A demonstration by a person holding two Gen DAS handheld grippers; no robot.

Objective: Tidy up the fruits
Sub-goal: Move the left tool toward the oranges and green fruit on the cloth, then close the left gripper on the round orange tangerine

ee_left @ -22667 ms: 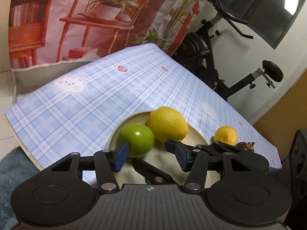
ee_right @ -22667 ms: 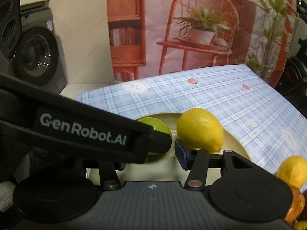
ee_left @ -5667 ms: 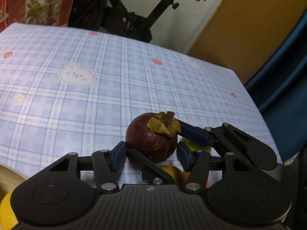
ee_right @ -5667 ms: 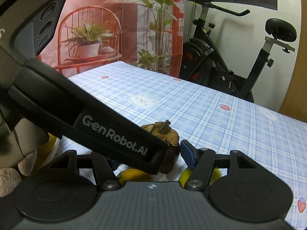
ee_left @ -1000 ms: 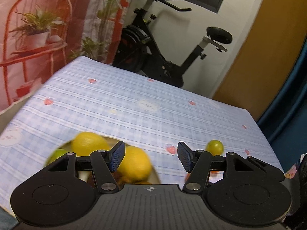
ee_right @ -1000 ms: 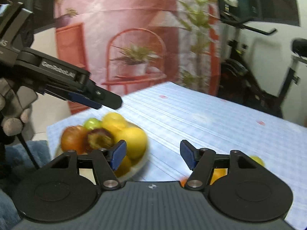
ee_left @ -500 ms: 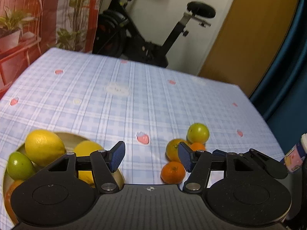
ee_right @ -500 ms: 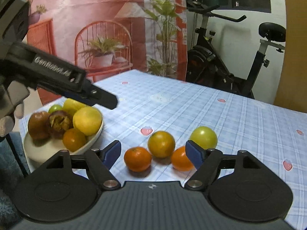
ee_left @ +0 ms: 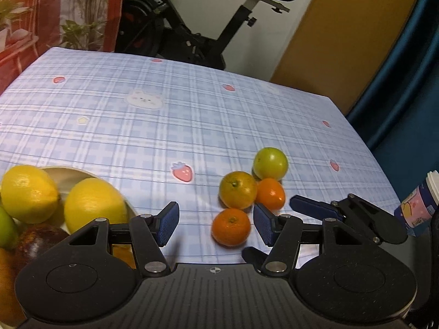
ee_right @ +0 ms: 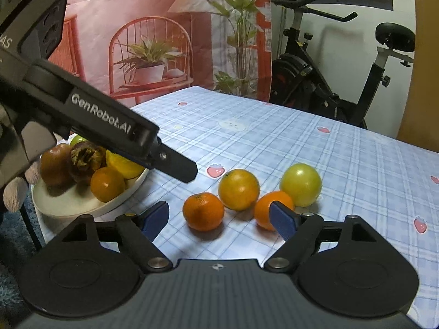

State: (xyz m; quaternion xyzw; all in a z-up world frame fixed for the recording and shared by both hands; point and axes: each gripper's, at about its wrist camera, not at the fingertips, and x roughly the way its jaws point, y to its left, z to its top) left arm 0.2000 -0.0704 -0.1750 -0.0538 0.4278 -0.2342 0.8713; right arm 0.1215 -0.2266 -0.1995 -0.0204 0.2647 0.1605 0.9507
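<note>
Four loose fruits cluster at twelve o'clock from your right gripper (ee_right: 219, 218), its empty jaws having just spread; left gripper (ee_left: 215, 223) likewise unclenched, empty; nudging the nearest tangerine (ee_right: 203, 211) risks rolling its touching neighbours away from the bowl (ee_right: 82, 205).

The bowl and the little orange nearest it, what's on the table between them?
Nothing but bare tablecloth between bowl and orange, seen in the right wrist view.

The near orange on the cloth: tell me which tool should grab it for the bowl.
Probably the left tool: open and empty, the near orange sits between its fingers, the bowl beside it. The right tool, also open and just widened, is a fair second.
</note>
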